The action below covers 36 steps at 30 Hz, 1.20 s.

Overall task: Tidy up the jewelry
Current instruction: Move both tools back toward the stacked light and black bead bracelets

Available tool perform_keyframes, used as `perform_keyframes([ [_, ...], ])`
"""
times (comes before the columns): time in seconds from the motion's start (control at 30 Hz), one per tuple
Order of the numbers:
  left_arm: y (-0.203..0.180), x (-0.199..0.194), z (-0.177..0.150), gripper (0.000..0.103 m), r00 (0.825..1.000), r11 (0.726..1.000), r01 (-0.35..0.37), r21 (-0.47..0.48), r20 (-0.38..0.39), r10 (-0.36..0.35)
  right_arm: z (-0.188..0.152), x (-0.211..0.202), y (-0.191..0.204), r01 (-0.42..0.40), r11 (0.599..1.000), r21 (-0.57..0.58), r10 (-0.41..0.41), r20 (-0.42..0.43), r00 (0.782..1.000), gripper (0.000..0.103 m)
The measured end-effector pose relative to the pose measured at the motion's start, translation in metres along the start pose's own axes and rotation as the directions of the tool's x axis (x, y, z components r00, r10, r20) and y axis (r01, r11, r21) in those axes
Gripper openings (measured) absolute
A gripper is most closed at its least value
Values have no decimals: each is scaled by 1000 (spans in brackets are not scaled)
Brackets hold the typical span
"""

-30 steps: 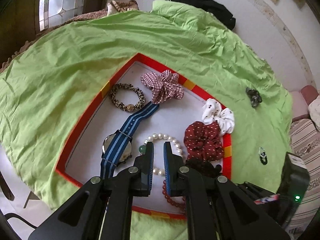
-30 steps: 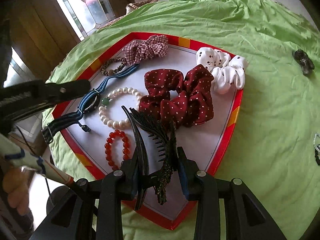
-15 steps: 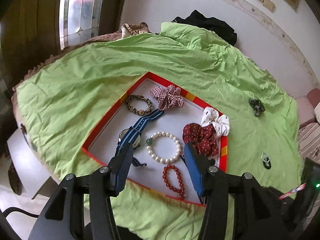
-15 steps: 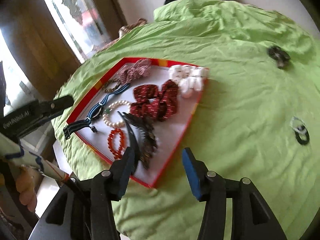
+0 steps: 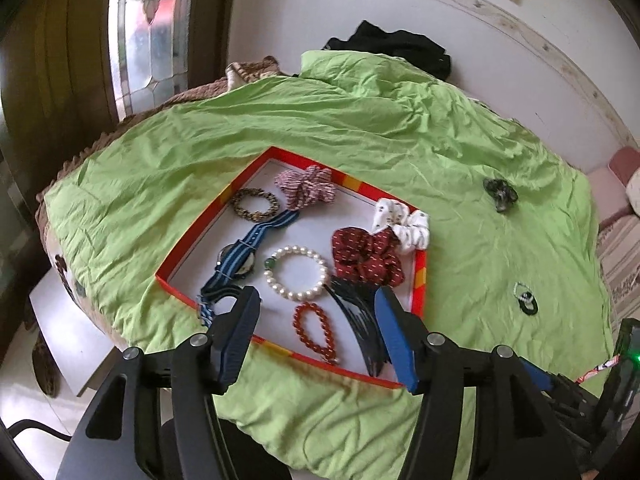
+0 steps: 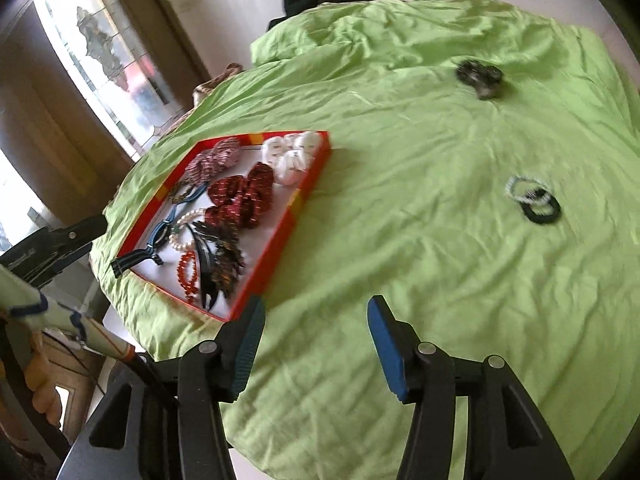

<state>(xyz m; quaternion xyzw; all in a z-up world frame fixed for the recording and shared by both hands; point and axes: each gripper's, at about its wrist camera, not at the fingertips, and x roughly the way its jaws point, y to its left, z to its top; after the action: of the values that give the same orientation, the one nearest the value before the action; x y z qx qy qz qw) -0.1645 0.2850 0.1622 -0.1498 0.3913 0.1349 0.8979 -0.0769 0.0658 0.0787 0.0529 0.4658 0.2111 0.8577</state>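
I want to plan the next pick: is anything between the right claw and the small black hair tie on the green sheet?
Nothing visible: only bare green sheet lies between the open right claw and the black hair tie.

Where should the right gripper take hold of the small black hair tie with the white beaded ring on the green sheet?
Grip the black hair tie across its thin band at the near edge, coming straight down from above. It lies flat on the green sheet, and the white beaded ring overlaps its far side. The right gripper is open already.
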Motion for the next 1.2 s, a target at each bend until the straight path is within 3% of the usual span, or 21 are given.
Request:
perform_keyframes([
  [0.3, -34, -11, -16, 60, 999, 994, -36, 106, 11, 35, -27, -19, -35, 64, 996, 62, -64, 5, 998, 58],
  [0.67, -84, -7, -46, 62, 999, 970, 33, 241, -43, -23, -64, -32, -102, 160, 965, 206, -157, -29, 987, 58],
  [1.2, -119, 21, -73, 62, 992, 941, 59, 332, -125, -18, -55, -34, -154, 241, 926, 291, -247, -18, 969, 58],
])
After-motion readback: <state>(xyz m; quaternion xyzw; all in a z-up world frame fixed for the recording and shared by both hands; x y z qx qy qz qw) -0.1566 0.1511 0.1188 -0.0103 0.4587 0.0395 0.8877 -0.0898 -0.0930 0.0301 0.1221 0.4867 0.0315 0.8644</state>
